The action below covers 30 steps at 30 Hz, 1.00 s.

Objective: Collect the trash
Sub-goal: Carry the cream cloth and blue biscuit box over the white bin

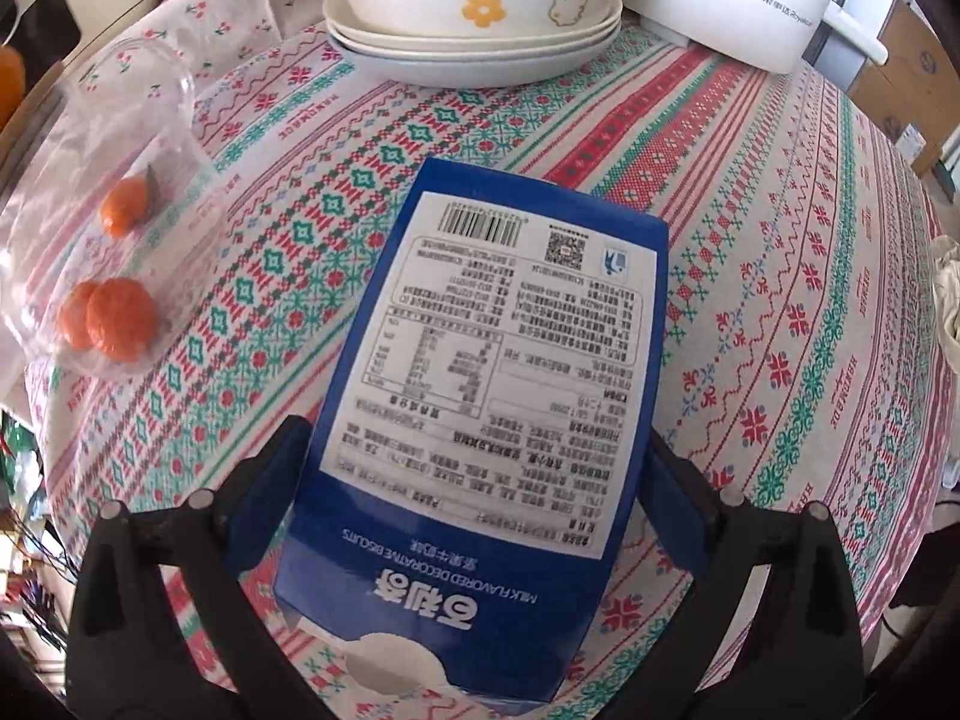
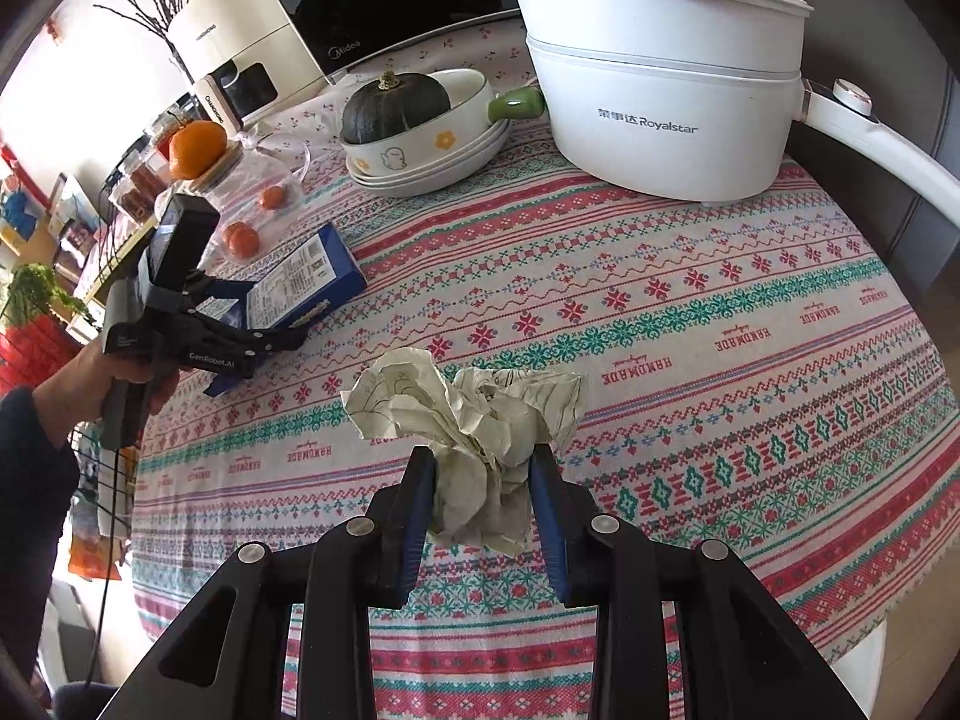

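Observation:
A blue biscuit box (image 1: 492, 360), label side up, sits between the pads of my left gripper (image 1: 474, 453), which is shut on its sides. In the right wrist view the same box (image 2: 306, 288) is held tilted just above the patterned tablecloth (image 2: 690, 330) by the left gripper (image 2: 264, 318), with a person's hand (image 2: 120, 372) around its handle. My right gripper (image 2: 480, 474) is shut on a crumpled cream paper wad (image 2: 474, 414), lifted over the near part of the table.
A white Royalstar electric pot (image 2: 660, 120) stands at the back right. Stacked plates with a flowered bowl (image 2: 420, 150) and a dark squash are at the back centre. A clear plastic box of tangerines (image 1: 114, 240) lies left of the biscuit box. The table edge (image 2: 135, 516) runs along the left.

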{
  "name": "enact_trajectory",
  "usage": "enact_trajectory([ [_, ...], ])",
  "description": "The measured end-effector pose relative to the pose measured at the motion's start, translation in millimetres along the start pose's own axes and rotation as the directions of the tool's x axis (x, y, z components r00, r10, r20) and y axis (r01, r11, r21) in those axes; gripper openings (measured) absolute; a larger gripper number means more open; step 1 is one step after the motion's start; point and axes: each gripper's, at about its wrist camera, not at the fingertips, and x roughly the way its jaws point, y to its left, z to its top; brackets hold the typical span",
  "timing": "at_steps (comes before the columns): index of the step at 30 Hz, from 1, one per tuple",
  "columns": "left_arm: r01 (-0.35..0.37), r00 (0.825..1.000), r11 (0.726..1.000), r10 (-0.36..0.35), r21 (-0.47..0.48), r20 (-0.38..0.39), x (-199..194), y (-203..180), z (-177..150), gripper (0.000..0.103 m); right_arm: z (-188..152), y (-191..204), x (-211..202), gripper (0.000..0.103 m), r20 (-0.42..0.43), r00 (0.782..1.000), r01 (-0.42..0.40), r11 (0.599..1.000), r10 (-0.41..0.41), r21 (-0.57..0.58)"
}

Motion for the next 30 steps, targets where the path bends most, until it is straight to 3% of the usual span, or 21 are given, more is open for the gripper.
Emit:
enact_trajectory([
  [4,-0.015,0.999,0.992,0.021,-0.126,0.045,-16.8,-14.7,-40.1,0.098,-13.1,2.4,-11.9,0.033,-0.006,0.999,0.032,0.999,-0.032,0.004],
  [10,0.053,0.994,0.952,-0.022,-0.302,0.104,-49.9,-41.7,-101.5,0.097,-39.3,16.0,-37.2,0.033,0.013,0.999,0.047,0.999,-0.047,-0.005],
  [14,0.083,0.992,0.944,-0.049,-0.319,0.115,-75.2,-65.2,-121.9,0.096,-56.0,21.9,-55.1,0.033,0.031,0.999,0.039,0.999,-0.039,0.002],
  [20,0.108,0.987,0.943,-0.063,-0.313,0.148,-98.3,-81.2,-121.3,0.094,-81.3,24.4,-82.5,0.033,0.067,0.997,0.031,0.999,-0.032,0.012],
  [30,0.209,0.954,0.927,-0.124,-0.31,0.272,-135.8,-116.5,-127.7,0.093,-116.7,11.8,-113.7,0.033,0.118,0.992,0.033,0.998,-0.04,0.06],
])
